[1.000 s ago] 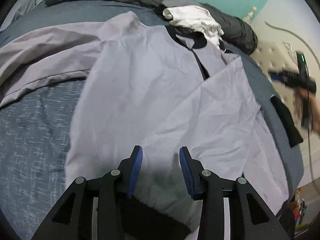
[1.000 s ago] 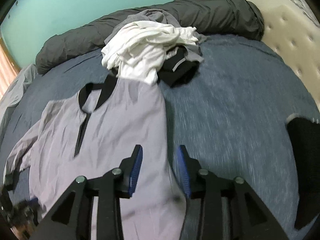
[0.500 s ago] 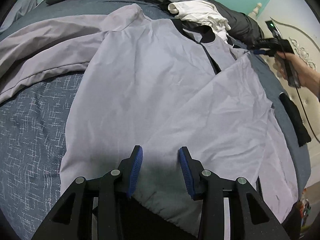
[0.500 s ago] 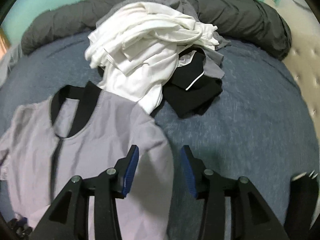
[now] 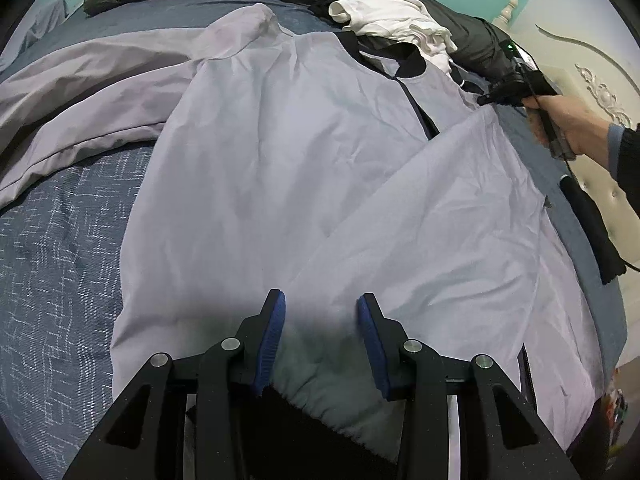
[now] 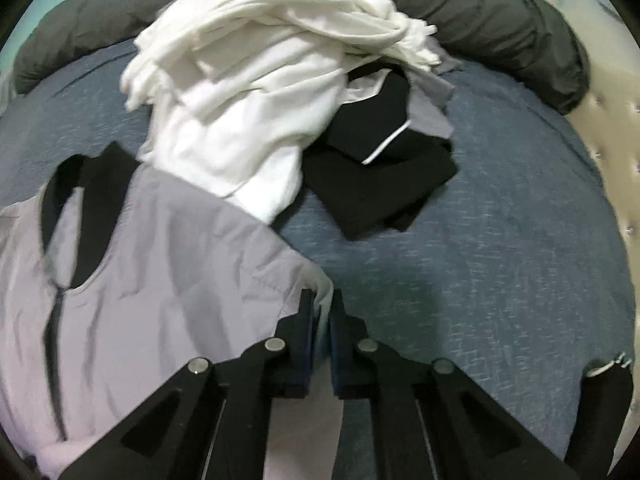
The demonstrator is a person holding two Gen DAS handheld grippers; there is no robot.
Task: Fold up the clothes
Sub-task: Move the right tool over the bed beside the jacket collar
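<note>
A pale lilac jacket [image 5: 304, 168] with a black collar [image 6: 100, 184] and a dark zip down the front lies spread on the bed [image 5: 60, 248], which is covered in a mottled blue blanket. One sleeve runs off across the blanket to the left of the jacket's body, and a front panel is folded slantwise over the lower right part.

The left gripper [image 5: 320, 320] hovers over the jacket's hem, its blue-padded fingers spread apart with nothing between them.

The right gripper [image 6: 322, 312] is at the jacket's shoulder corner, on the side away from the sleeve. Its fingers are pressed nearly together with a fold of the lilac cloth pinched between them. In the left wrist view this gripper shows beyond the collar, held in a person's hand [image 5: 572, 124] with a dark cuff at the wrist.

Just past the jacket's collar sits a heap of white clothes [image 6: 260, 80], with a black garment [image 6: 380, 188] edged in white touching the heap on its right. Behind the heap a dark grey duvet [image 6: 500, 20] is rolled along the far side of the bed. Another black item [image 5: 596, 228] lies on the blanket beyond the jacket's right edge.
</note>
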